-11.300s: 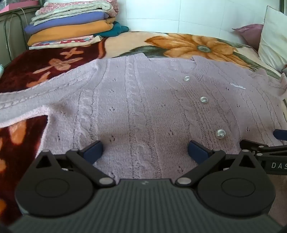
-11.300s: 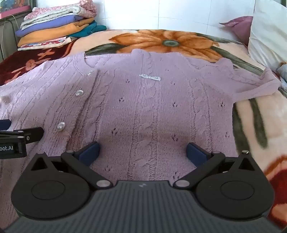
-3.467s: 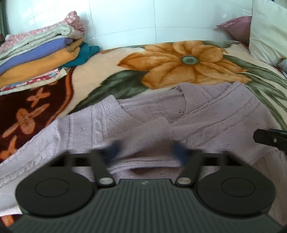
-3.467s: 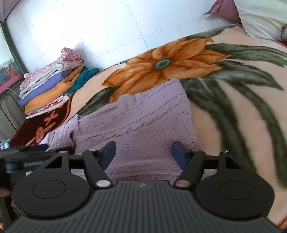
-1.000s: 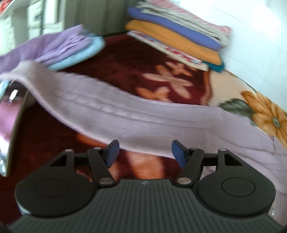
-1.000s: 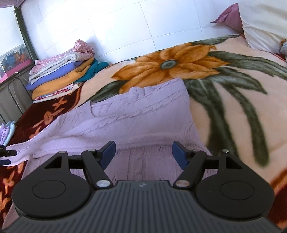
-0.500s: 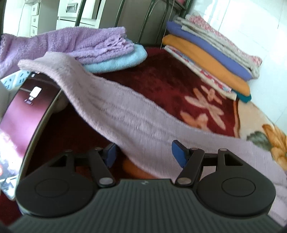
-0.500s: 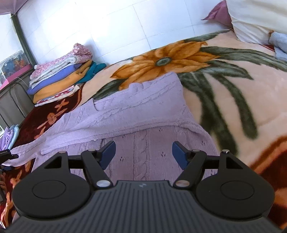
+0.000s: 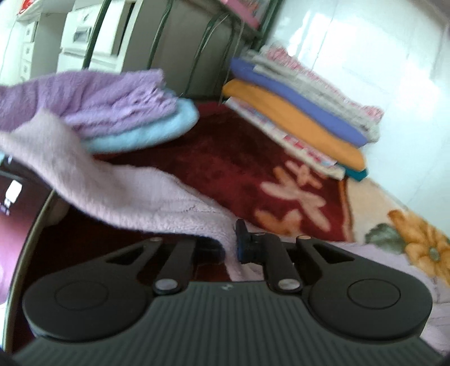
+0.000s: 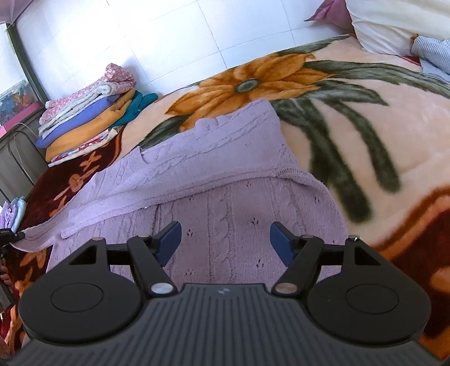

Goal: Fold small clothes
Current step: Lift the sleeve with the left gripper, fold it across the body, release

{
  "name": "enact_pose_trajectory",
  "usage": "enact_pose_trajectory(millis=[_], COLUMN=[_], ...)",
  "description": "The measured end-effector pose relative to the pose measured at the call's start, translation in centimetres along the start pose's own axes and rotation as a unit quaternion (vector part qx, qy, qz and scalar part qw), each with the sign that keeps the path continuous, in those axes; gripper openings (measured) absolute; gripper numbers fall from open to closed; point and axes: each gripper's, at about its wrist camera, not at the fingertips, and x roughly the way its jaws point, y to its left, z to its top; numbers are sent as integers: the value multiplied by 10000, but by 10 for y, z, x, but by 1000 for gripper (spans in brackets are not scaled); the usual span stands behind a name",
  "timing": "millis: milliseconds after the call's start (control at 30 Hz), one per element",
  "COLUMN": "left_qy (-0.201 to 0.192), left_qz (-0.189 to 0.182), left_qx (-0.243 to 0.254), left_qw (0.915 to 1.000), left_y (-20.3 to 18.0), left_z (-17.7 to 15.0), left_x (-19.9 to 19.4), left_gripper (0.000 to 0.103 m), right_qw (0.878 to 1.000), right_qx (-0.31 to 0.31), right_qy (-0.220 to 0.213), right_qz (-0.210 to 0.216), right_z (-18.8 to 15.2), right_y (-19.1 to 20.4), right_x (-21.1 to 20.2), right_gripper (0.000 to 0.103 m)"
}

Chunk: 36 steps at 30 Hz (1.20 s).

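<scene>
A lilac cable-knit cardigan (image 10: 225, 180) lies on the flowered blanket, its right side folded in over the front. Its left sleeve (image 9: 126, 194) stretches out over the dark red part of the blanket toward the bed's edge. My left gripper (image 9: 229, 247) has its jaws closing on that sleeve, and the fabric is pinched between the pads, which hide under the knit on the left side. In the right wrist view my right gripper (image 10: 225, 242) hovers open above the cardigan's lower front, with nothing between its fingers.
A stack of folded clothes (image 9: 295, 112) sits by the tiled wall. Purple and light blue towels (image 9: 112, 112) lie near the bed's edge, with a lit screen (image 9: 17, 219) below them. Pillows (image 10: 393, 25) are at the far right.
My left gripper's jaws have closed onto the sleeve, which now bunches between the pads. The right gripper has stayed open over the cardigan.
</scene>
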Motion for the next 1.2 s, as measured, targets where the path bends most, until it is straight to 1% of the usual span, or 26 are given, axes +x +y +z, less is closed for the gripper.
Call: enact_pose_trajectory(millis=[167,333,433,633,767,900,1033,1100,1200], left_qy=[-322,-528,-625,-651,-638,-544,-326,-172,173], left_qz=[-366,-761,-953,-1360,-1644,-1910,-2129,-2193,-2228], left_qx=[184,307,455,554,712,883,1067,1200,1341], left_qw=[9986,9952,9924,9870,9817,9761,9707,9681,9655], left_y=[-22,-55,-78,-125,-159,-192,-222,-234,-247], left_z=[11,21,22,19,13,-1,-21,-36,-61], left_x=[-22,-39,-47,-56,-59,-62,-58,-55,-44], left_gripper=[10,10,10,10,10,10,10,10,10], right_qw=[10000,10000,10000,9997,9994,9990,9985,9982,9978], right_qx=[-5,40,70,175,275,383,454,492,542], right_qy=[-23,-25,-54,-134,-161,-195,-246,-274,-310], right_qz=[9,10,25,81,114,136,176,201,236], right_z=[1,1,2,3,2,2,3,4,4], right_y=[0,-2,-6,-15,-22,-29,-36,-39,-44], right_x=[0,-1,-3,-5,-7,-9,-11,-13,-15], right_gripper=[76,76,76,76,76,76,76,76,76])
